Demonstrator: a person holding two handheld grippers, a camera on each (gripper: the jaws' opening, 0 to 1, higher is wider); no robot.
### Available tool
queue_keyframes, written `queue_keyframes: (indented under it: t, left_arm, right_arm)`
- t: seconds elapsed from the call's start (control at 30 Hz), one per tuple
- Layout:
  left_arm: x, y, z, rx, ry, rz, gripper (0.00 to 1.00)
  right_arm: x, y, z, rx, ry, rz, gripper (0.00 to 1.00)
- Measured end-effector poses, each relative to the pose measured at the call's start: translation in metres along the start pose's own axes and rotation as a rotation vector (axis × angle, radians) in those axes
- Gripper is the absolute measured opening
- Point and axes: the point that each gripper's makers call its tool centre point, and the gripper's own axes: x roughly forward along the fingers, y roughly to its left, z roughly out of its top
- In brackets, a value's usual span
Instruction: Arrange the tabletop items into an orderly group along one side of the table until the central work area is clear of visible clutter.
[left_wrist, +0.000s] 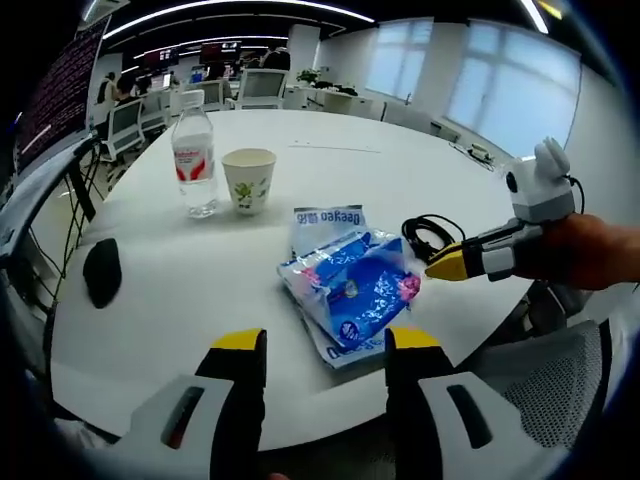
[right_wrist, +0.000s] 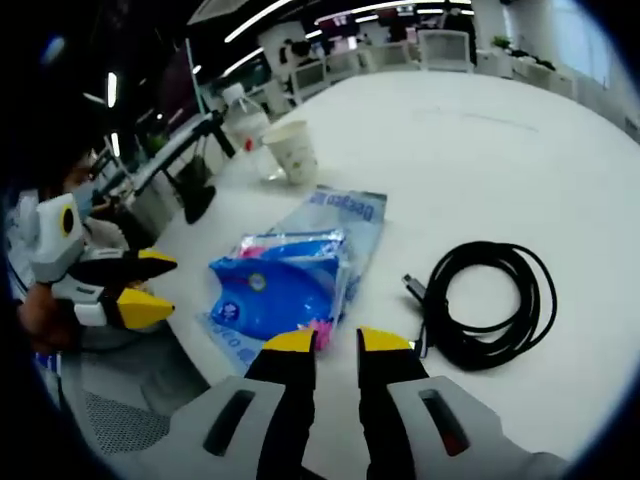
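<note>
We see a round white table (left_wrist: 330, 150) with a few things on it. Near its front edge lies a blue plastic bag (left_wrist: 352, 285), crumpled, with a flat pale pack under it; the pack's printed label reads "Geekeo" in blue, upside down in the left gripper view, and the smaller print we cannot read. Far left of the bag stands a clear bottle (left_wrist: 195, 152) with a red and white label, its writing too small to read. Just right of the bottle stands a paper cup (left_wrist: 248, 179) with a small green leaf print, upright, close to the bottle but apart from it. A coiled black cable (left_wrist: 430, 236) lies right of the bag, its plug end toward the bag in the right gripper view. A black mouse (left_wrist: 101, 272) sits alone near the left edge.

Our left gripper (left_wrist: 325, 345) hovers at the near edge, its yellow-tipped fingers spread apart and holding nothing, with the bag just beyond them. Our right gripper (right_wrist: 335, 342) is at the near side of the bag, its fingers set with a narrow gap, empty, the bag's pink corner just ahead of the left fingertip. In the left gripper view it comes in from the right, its tip almost at the bag's right edge.

Office chairs and desks stand beyond the table.
</note>
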Motion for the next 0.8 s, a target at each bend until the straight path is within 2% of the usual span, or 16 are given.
queue_keyframes:
  t: [0.47,0.67,0.8]
  left_arm:
    - [0.019,-0.003,0.003,0.034,0.052,-0.041,0.36]
    - [0.027,-0.003,0.001,0.049,0.078,-0.044,0.31]
    - [0.032,-0.003,-0.002,0.054,0.096,-0.044,0.22]
  right_arm:
    - [0.016,0.009,0.002,-0.007,0.026,0.043,0.21]
    - [0.026,0.01,0.007,-0.005,0.036,0.047,0.19]
    - [0.029,0.008,0.007,0.008,0.039,0.043,0.14]
